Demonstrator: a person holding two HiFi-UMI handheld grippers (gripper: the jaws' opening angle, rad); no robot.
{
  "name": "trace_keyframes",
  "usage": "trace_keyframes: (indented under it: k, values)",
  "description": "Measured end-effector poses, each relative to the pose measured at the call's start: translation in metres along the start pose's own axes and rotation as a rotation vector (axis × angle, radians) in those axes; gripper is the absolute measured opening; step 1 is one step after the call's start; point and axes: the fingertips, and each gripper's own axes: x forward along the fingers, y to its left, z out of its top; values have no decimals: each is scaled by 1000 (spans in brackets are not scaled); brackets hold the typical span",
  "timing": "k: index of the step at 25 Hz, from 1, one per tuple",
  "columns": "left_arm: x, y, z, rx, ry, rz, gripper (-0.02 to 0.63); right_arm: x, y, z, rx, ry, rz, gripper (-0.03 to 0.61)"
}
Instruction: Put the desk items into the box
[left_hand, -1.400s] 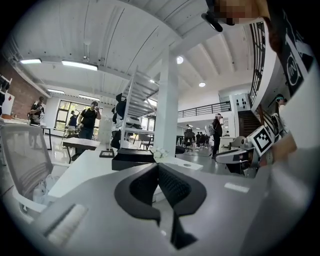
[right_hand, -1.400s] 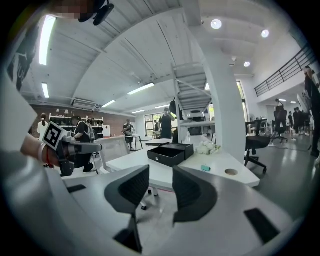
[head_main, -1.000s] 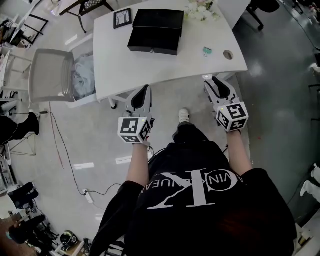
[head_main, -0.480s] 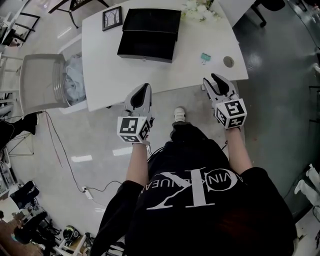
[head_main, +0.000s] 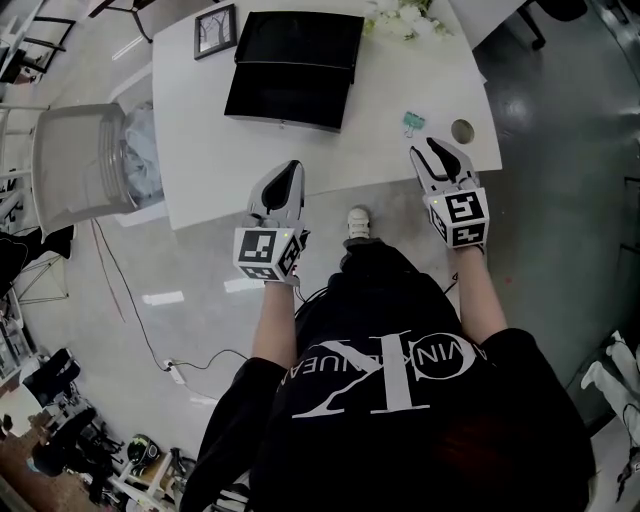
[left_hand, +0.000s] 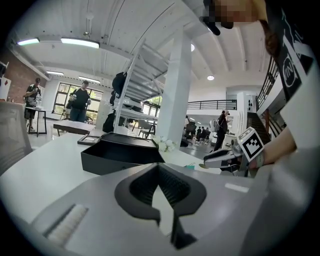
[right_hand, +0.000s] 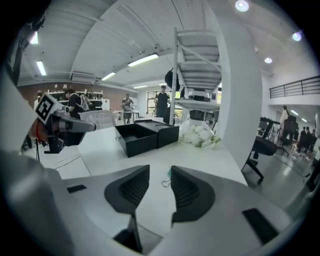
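While the box (head_main: 290, 68) ahead of my left tongs (left_hand: 158, 170) looks empty, I am only starting. The left tongs are pressed together, holding nothing. My right tongs (right_hand: 160, 172) are spread apart, with the clip (right_hand: 165, 180) just ahead. Next I think I should push forward and pinch it.

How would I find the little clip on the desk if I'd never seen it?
Find the white desk, then the round hole near its right corner. Just left of that hole, ahead of the right gripper, lies the binder clip: the only small teal thing, far smaller than the black box.
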Motion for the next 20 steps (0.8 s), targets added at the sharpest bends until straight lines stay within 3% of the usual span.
trace_keyframes:
  k: [20]
  values:
    - [31,21,2,-22,27,71,9,52,-18,-11,-401,150,61,114]
